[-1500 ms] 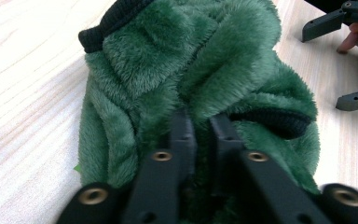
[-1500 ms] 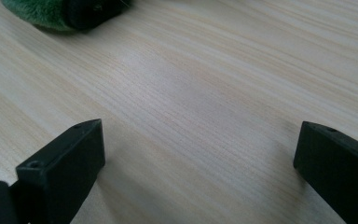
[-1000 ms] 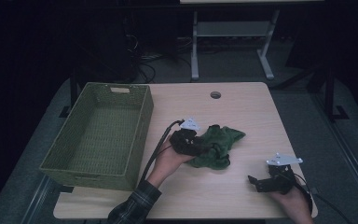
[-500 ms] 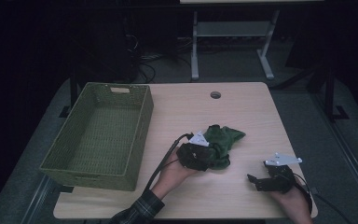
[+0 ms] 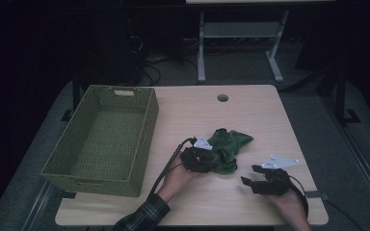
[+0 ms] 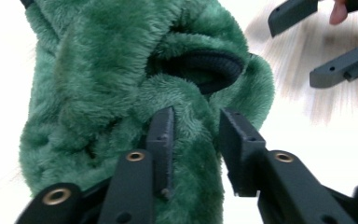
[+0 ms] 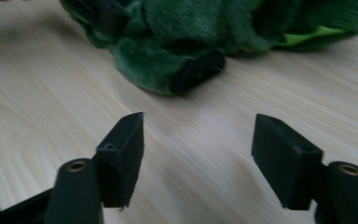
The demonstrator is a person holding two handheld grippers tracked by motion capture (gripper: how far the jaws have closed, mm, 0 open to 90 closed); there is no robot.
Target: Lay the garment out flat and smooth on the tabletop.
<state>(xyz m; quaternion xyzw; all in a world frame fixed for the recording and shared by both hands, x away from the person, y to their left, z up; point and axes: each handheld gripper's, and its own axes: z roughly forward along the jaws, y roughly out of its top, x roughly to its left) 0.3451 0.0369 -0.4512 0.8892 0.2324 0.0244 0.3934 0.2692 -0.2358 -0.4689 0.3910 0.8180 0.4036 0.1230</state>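
High view first: a green fuzzy cloth (image 5: 229, 147) lies bunched on the pale wooden surface (image 5: 250, 110), just right of the woven green basket (image 5: 103, 139) and nearer the person's edge than the round hole (image 5: 222, 97) in the top. And the left gripper (image 5: 211, 161) is right on it, pushed into the side of the cloth that faces the basket, cable trailing back past the plaid sleeve (image 5: 142, 219). Over to the left gripper view: its fingers (image 6: 161, 135) have just been closing, and a fold of the green pile now sits between them, one finger sunk into the fur, the other just against it, so it is a light pinch on the cloth. A dark ribbed cuff (image 6: 205, 70) shows in the folds above.

Now the right gripper (image 5: 250, 174), beside the cloth on the far side from the basket, a small gap apart from it. Its fingers (image 7: 121, 149) have also just been narrowing, yet they stand spread with bare wood between them, pointed at the cloth's dark-edged end.
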